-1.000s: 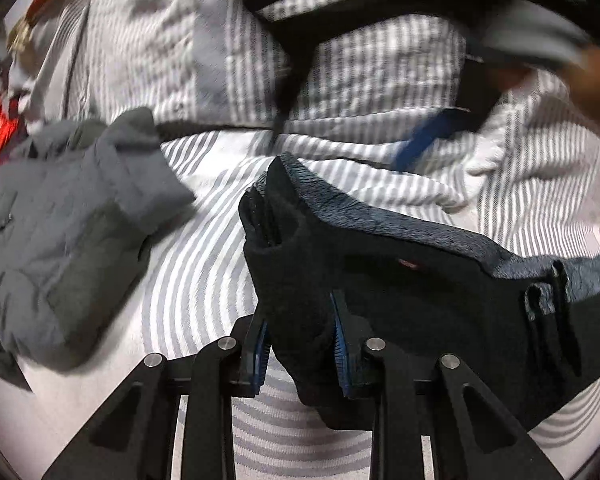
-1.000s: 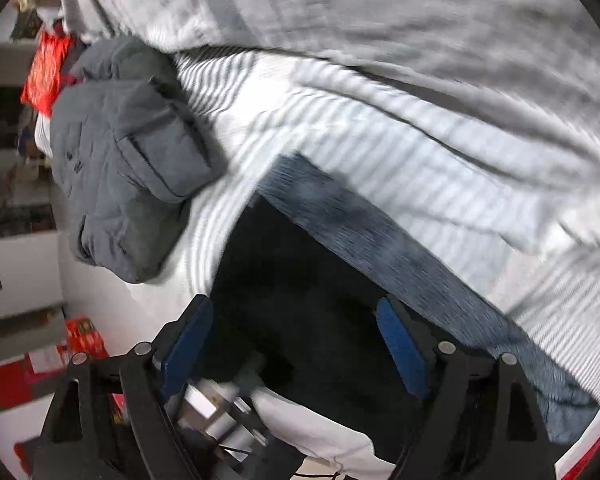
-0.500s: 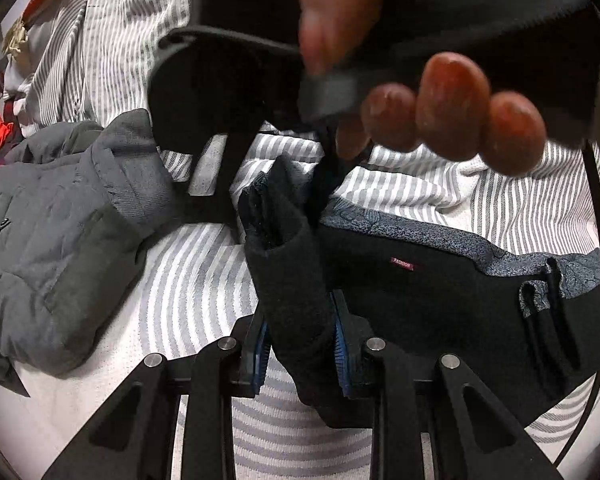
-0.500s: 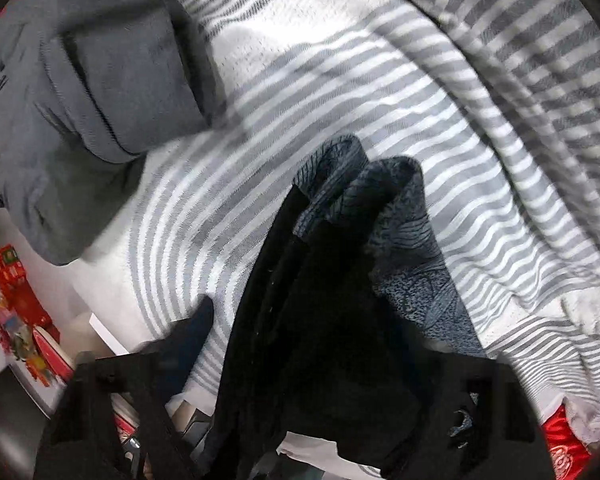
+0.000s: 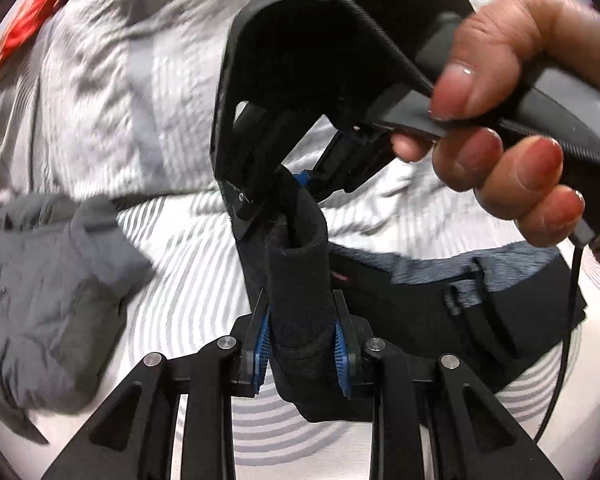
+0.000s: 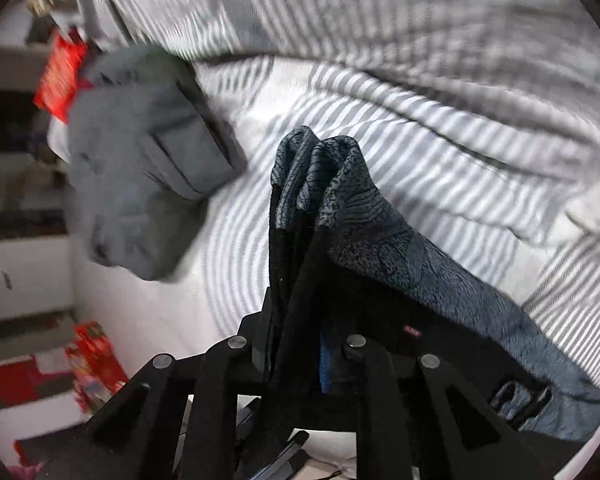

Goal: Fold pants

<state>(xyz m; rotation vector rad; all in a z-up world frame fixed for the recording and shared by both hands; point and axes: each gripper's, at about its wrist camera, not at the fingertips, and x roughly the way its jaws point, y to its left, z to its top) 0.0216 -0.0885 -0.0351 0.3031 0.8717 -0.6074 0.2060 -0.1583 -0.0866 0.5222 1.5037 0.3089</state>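
A: Where are the black pants (image 5: 400,312)?

B: On the striped bed cover (image 5: 188,264), with 1 bunched end lifted. The left tongs (image 5: 300,344) are clamped on that thick fold.

A: And the right tongs (image 6: 296,344)?

B: Their jaws are closing on the same gathered cloth, patterned grey lining showing. A hand (image 5: 508,128) holds their handle. Grey folded trousers (image 5: 48,288) lie beside, apart from the pants.
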